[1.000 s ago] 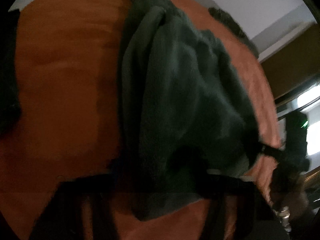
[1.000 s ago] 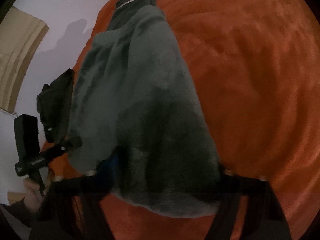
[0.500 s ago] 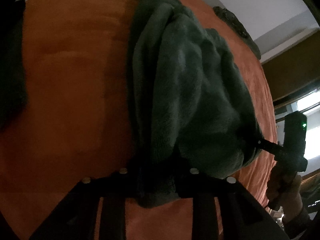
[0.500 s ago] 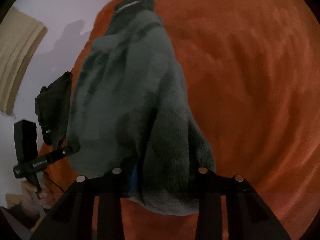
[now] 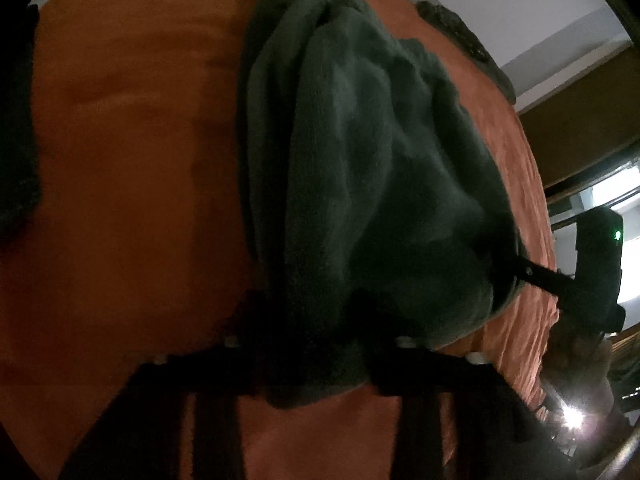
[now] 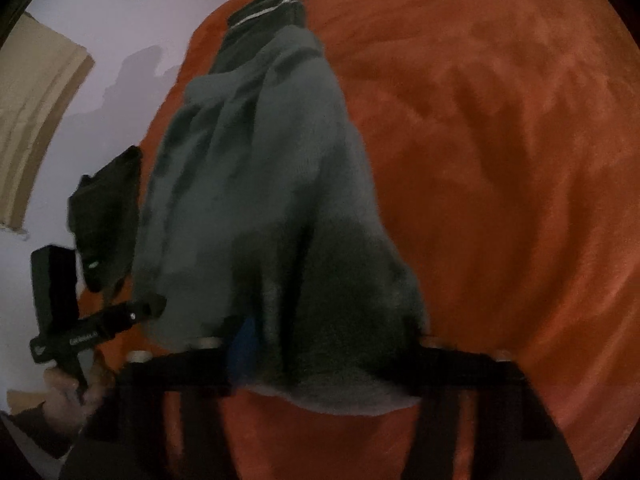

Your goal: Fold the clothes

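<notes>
- Two grippers grip the near hem of one dark grey-green fleece garment [image 5: 360, 168], which stretches away from them over an orange blanket [image 5: 132, 152]
- Left gripper [image 5: 320, 356]: its jaws have just been closing, and a bunched fold of the fleece sits pinched between the black fingers [image 5: 404, 364], with a flap of cloth hanging below them
- Right gripper [image 6: 320, 360]: its jaws have just been opening a little after a tighter squeeze, and the fleece still fills the gap between the fingers [image 6: 452, 364], pressed on both sides; a patch of blue shows at the inner side of the left-hand finger
- The garment's far end reaches the far edge of the blanket, where a dark ribbed band with a pale line [image 6: 266, 10] lies
- In the left wrist view the right gripper shows at the right edge with a green light [image 5: 618, 234], its tip buried in the fleece's right corner
- In the right wrist view the left gripper and the hand [image 6: 70, 396] holding it appear at the lower left, beside a small dark cloth [image 6: 106, 220] on the blanket's edge
- A pale wall [image 6: 120, 40] rises behind the blanket
</notes>
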Demonstrator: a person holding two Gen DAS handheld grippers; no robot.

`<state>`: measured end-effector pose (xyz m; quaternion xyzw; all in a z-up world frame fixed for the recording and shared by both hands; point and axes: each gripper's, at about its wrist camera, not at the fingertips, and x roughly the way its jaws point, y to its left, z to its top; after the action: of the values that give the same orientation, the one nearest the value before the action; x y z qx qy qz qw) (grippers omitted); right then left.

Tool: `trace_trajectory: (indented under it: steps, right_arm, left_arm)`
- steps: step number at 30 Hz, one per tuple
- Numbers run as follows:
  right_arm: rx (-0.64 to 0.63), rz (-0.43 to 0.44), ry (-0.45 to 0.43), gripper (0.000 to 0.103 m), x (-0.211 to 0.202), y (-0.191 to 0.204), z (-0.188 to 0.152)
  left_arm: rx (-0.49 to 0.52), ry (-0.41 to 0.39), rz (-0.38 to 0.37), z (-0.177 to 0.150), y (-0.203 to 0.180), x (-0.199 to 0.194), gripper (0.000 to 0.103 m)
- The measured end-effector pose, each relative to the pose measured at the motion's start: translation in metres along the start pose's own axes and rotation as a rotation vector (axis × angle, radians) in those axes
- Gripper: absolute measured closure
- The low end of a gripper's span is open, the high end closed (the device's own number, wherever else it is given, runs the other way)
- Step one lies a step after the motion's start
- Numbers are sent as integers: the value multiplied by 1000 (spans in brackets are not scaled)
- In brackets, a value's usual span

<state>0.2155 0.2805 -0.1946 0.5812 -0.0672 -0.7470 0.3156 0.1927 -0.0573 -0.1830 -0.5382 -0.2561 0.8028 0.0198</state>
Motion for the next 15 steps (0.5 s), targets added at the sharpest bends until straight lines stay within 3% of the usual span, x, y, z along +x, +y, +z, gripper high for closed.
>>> trace_trajectory:
  steps: [2, 4, 12, 15]
  right_arm:
    - [5, 7, -10, 72, -3, -1, 2]
    - [-17, 0, -22, 74, -7, 4, 2]
    - [12, 14, 7, 72, 10, -6, 4]
    - [9, 14, 9, 67, 9, -3, 4]
  left_arm:
    - [12, -6, 10, -2, -2, -5, 81]
    - [0, -1, 6, -3, -1, -9, 81]
    - [-8, -3, 11, -12, 9, -12, 79]
    - [-3, -15, 14, -16, 12, -19, 69]
